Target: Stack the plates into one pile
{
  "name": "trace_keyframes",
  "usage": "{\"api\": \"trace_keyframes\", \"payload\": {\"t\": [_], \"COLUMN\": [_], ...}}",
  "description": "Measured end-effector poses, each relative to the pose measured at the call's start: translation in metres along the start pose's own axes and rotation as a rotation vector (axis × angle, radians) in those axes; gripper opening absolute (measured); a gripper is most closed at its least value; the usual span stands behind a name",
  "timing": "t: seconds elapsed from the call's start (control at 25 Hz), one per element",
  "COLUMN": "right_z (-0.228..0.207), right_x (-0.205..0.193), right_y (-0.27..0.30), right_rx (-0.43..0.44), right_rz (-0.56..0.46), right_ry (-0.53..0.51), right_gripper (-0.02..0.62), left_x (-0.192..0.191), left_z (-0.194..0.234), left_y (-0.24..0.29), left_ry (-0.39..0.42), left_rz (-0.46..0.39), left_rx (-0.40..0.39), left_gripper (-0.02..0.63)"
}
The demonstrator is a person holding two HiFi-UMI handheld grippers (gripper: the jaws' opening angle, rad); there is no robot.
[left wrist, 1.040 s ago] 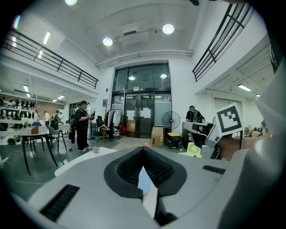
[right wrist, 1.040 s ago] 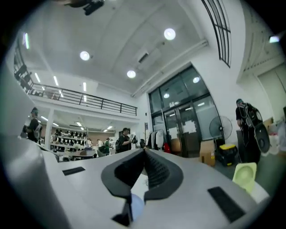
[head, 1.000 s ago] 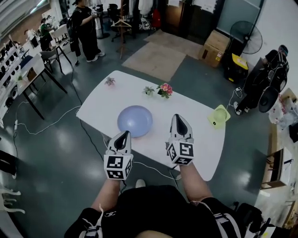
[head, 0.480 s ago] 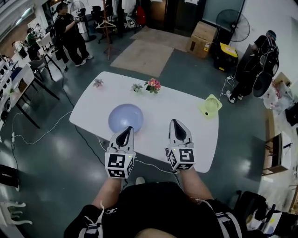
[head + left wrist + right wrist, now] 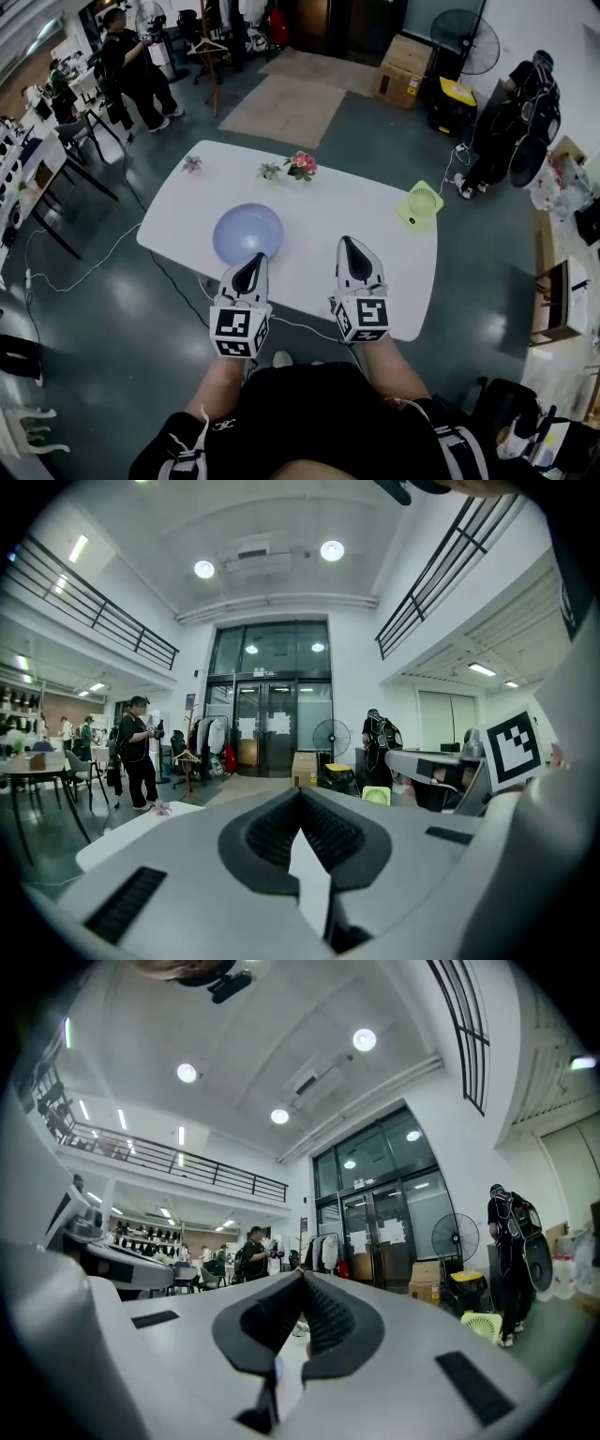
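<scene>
plates [image 5: 247, 232] just ahead of closed jaws of left gripper [image 5: 251, 262]

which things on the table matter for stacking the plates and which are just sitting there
job: blue plate, left claw, right claw, both shut and empty

lying about: pink flowers, green sprig, pale flower, green fan

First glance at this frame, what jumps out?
The lavender plate on the left half of the white table, just ahead of the left gripper. That gripper and the right gripper are held over the table's near edge, jaws shut and empty. A green fan lies at the right corner, with pink flowers at the far edge.
</scene>
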State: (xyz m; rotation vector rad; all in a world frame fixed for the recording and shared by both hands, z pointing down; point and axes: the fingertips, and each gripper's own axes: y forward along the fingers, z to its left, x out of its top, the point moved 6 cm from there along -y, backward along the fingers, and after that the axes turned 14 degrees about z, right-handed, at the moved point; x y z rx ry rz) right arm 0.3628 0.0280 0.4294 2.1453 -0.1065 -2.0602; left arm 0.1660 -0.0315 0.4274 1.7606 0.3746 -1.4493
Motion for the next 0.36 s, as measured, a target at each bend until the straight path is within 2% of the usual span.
{"api": "trace_keyframes", "payload": {"t": [0.36], "right_z": [-0.010], "right_x": [-0.006], "right_y": [-0.008], "right_rx": [0.017], "right_rz": [0.010], "right_ry": [0.006], "right_gripper": [0.014], "left_x": [-0.003], "left_z": [-0.017], "left_y": [0.000], "left_ry": [0.000], "left_rz": [-0.001], "left_rx": [0.006], "left_gripper": [0.014]}}
